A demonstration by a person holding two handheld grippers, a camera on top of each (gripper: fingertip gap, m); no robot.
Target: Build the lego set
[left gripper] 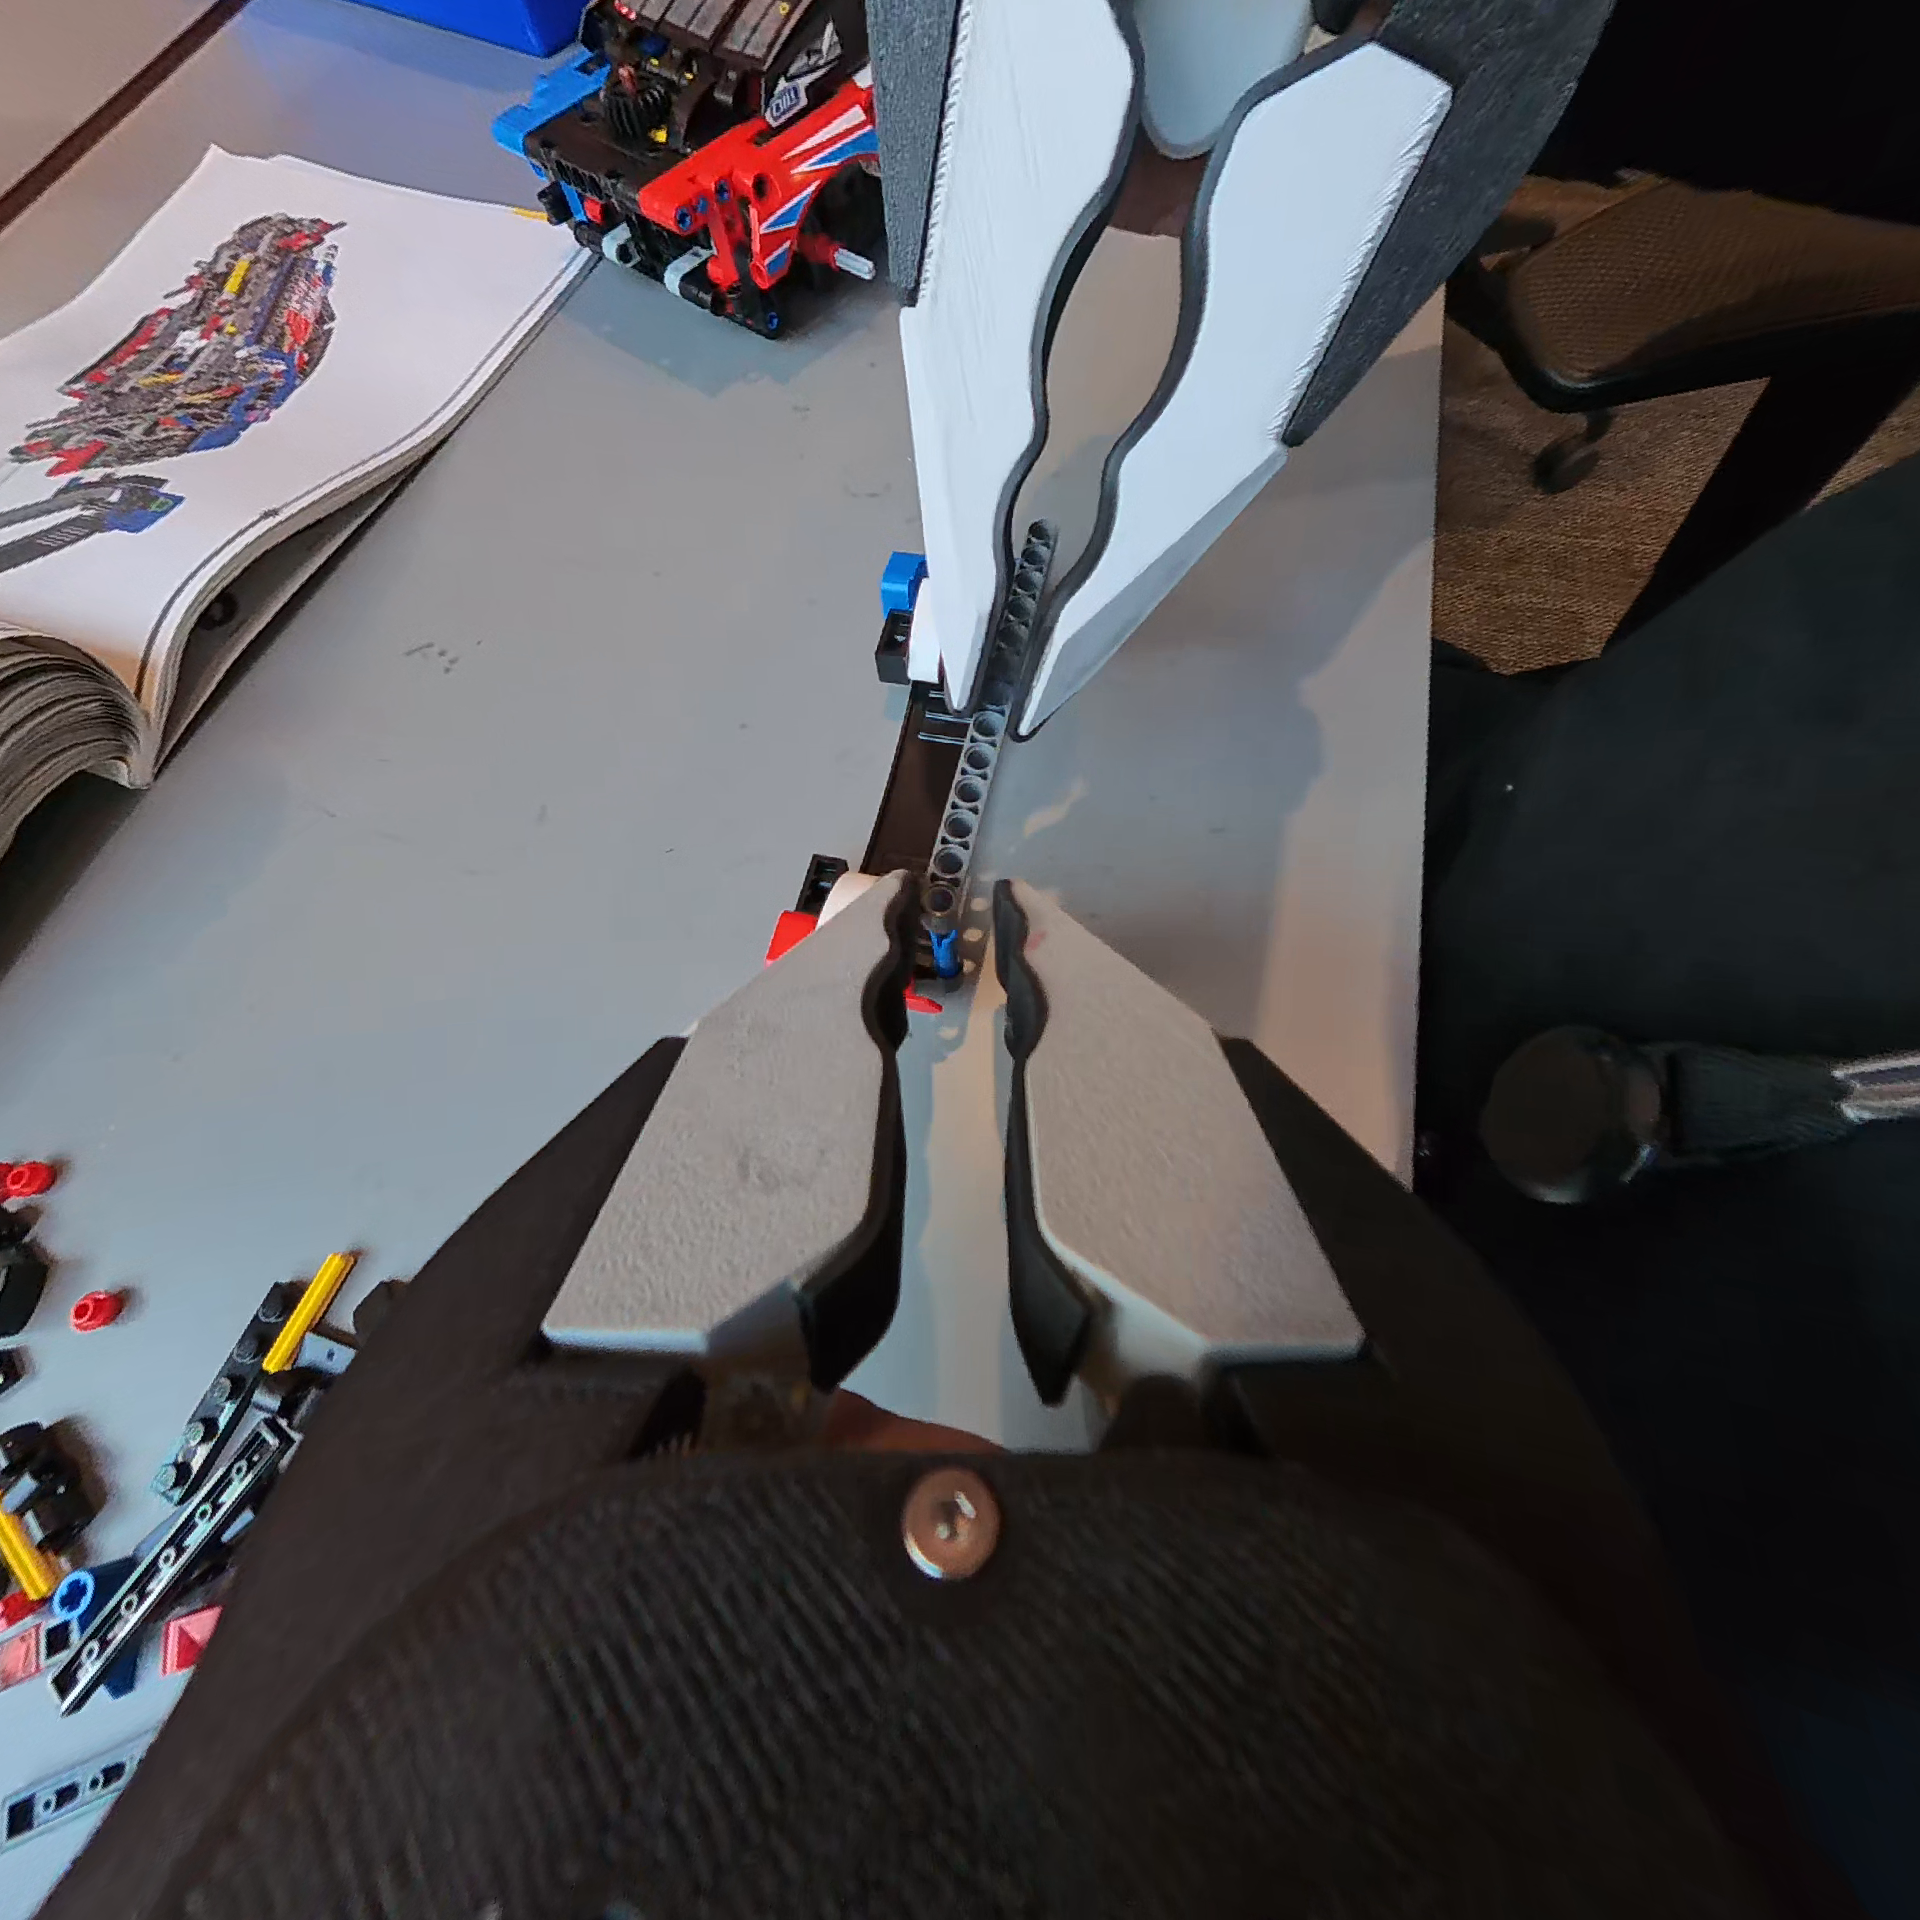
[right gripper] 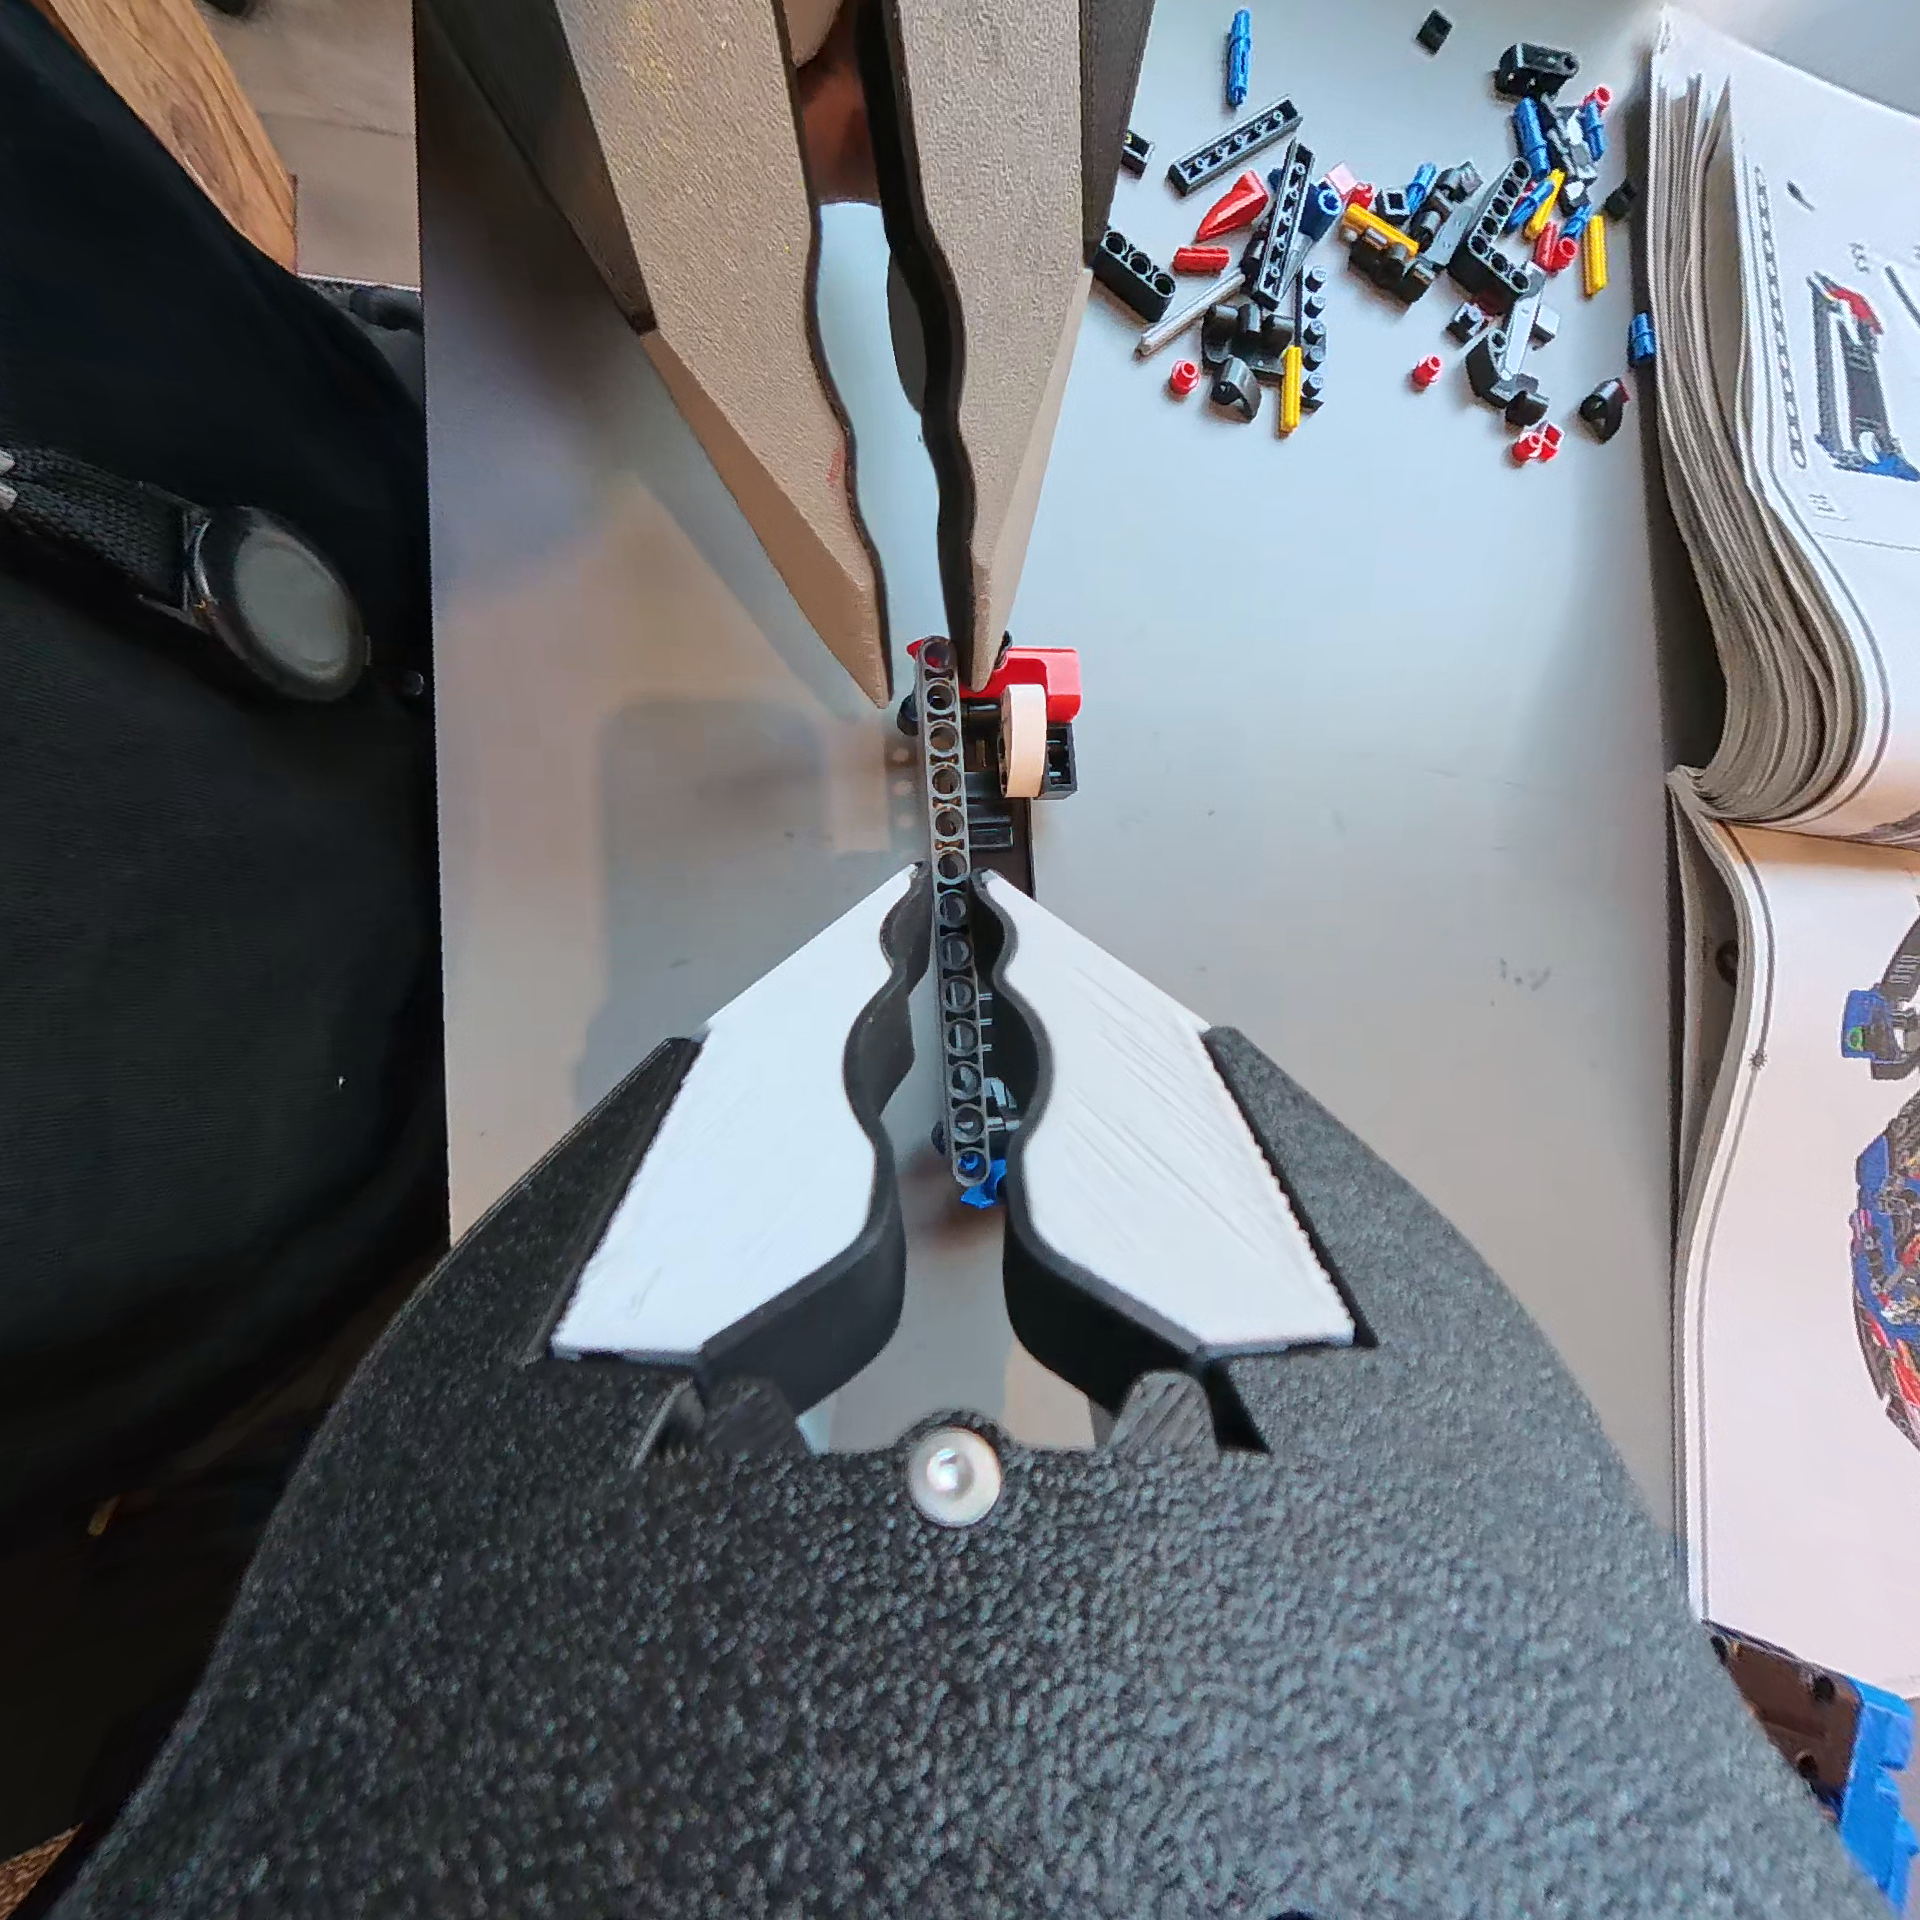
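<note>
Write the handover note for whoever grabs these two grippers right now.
Right gripper: shut on the long grey beam, gripping around its middle.
Left gripper: at the beam's other end, jaws slightly apart; a firm hold cannot be confirmed.
The beam lies along a small black sub-assembly with red, white and blue parts, near the table edge.
Done: large red, blue and black model stands at the far side; instruction book lies open.
Left: seat the beam, then continue with the loose pieces piled near the book.
</note>
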